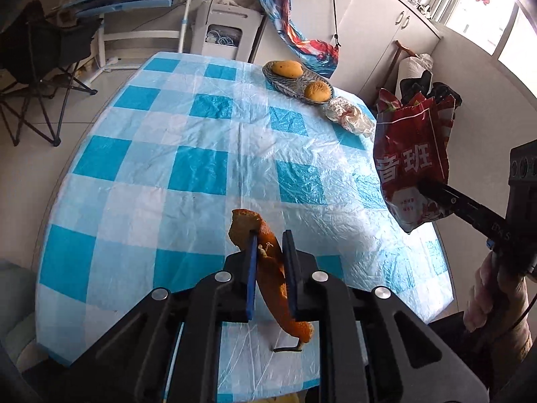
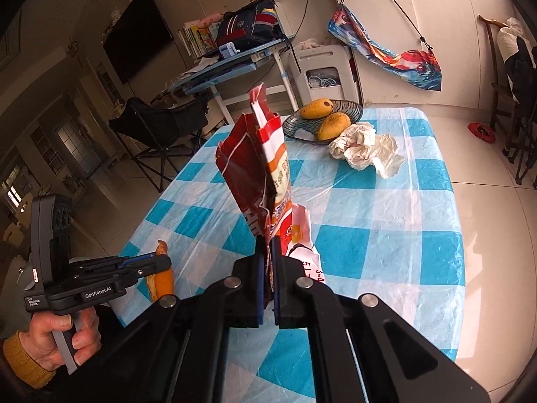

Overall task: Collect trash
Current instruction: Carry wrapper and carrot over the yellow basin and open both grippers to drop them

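Note:
A long piece of orange fruit peel [image 1: 246,225] hangs between the blue pads of my left gripper [image 1: 270,235], which is shut on it just above the checked table [image 1: 167,168]. The right wrist view shows the same peel [image 2: 161,282] in the left gripper [image 2: 164,259] at the table's near left corner. My right gripper [image 2: 267,240] is shut on the bottom of a torn red snack bag [image 2: 248,154] with another wrapper tucked in it, held upright above the table. The bag [image 1: 412,154] also appears at the right of the left wrist view. A crumpled white tissue [image 2: 365,149] lies beside the plate.
At the table's far end, a dark woven plate [image 2: 352,105] holds two mangoes [image 2: 315,109]. A small dark stem [image 1: 288,348] lies on the cloth under the peel. To the left, a black folding chair [image 2: 161,127] and a desk [image 2: 235,63] stand on the floor.

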`<act>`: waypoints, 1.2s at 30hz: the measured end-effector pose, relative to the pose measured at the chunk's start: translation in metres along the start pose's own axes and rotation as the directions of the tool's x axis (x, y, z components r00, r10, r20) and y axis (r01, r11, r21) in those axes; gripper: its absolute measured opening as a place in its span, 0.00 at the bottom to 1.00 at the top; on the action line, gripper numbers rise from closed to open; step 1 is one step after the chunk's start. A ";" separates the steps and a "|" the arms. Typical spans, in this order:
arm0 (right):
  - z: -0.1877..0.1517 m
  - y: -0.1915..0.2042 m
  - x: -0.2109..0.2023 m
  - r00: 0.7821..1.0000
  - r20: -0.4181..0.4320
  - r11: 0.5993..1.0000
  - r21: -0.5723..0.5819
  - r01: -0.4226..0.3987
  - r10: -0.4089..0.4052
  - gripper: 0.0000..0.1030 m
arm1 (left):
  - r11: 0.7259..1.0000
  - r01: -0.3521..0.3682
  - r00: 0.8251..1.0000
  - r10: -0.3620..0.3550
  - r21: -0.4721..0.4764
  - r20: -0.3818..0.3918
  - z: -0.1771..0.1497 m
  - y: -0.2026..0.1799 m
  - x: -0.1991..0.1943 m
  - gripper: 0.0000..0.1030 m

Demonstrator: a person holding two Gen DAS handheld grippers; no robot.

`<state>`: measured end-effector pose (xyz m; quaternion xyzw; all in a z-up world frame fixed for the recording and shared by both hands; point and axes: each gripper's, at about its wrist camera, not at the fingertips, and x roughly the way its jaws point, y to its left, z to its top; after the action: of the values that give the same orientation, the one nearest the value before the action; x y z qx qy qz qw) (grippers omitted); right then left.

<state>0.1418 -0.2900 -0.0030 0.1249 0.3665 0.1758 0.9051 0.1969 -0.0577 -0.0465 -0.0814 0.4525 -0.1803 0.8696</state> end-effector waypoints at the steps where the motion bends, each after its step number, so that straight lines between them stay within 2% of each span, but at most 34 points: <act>1: -0.002 0.005 -0.002 1.000 0.006 1.000 0.000 -0.029 0.029 0.04 | 1.000 0.002 1.000 -0.002 -0.007 0.011 -0.007 0.004 -0.010 0.13; 6: -0.030 0.046 -0.011 0.987 0.015 0.987 -0.020 -0.160 0.160 0.04 | 0.999 0.007 0.998 -0.004 -0.047 0.058 -0.040 0.025 -0.057 0.13; 13: -0.095 0.093 -0.011 0.964 -0.094 0.968 -0.009 -0.249 0.247 0.04 | 0.994 0.006 0.992 0.008 -0.110 0.125 -0.087 0.051 -0.121 0.11; 19: -0.137 0.120 -0.009 0.945 -0.199 0.963 -0.022 -0.269 0.259 0.05 | 0.997 0.007 0.991 0.003 -0.081 0.132 -0.116 0.045 -0.148 0.09; 20: -0.142 0.122 -0.005 0.940 -0.226 0.963 -0.018 -0.268 0.257 0.08 | 0.997 0.004 0.992 0.006 -0.072 0.129 -0.119 0.042 -0.149 0.09; 22: -0.151 0.123 -0.001 0.943 -0.260 0.975 -0.018 -0.221 0.209 0.11 | 0.998 0.000 0.994 0.006 -0.061 0.112 -0.126 0.037 -0.147 0.09; 23: -0.154 0.121 -0.001 0.949 -0.257 0.981 -0.016 -0.192 0.182 0.25 | 0.998 -0.004 0.995 0.010 -0.058 0.101 -0.129 0.035 -0.144 0.09; 25: -0.153 0.115 -0.009 0.965 -0.212 0.987 0.006 -0.158 0.156 0.41 | 0.999 -0.016 0.997 0.020 -0.048 0.074 -0.135 0.032 -0.137 0.09; 29: -0.150 0.100 -0.030 0.987 -0.111 0.992 0.069 -0.110 0.117 0.51 | 0.999 -0.026 1.000 0.027 -0.034 0.005 -0.148 0.029 -0.121 0.09; 33: -0.152 0.093 -0.036 0.995 -0.069 0.993 0.096 -0.063 0.070 0.54 | 0.998 -0.033 0.999 0.032 -0.056 -0.025 -0.155 0.036 -0.112 0.09; 34: -0.151 0.095 -0.038 0.997 -0.056 0.995 0.086 -0.050 0.055 0.55 | 0.997 -0.029 0.999 0.027 -0.070 -0.024 -0.154 0.038 -0.112 0.15; 35: -0.150 0.098 -0.041 0.999 -0.037 0.997 0.068 -0.037 0.040 0.55 | 0.996 -0.022 1.000 0.021 -0.082 -0.012 -0.153 0.040 -0.113 0.30; 36: -0.147 0.100 -0.043 1.000 -0.008 0.999 0.045 -0.023 0.023 0.55 | 0.995 -0.030 0.999 0.031 -0.091 0.013 -0.151 0.040 -0.116 0.41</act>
<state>-0.0131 -0.2023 -0.0438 0.1485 0.3727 0.1787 0.8984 0.0223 0.0280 -0.0576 -0.1151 0.4553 -0.1458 0.8707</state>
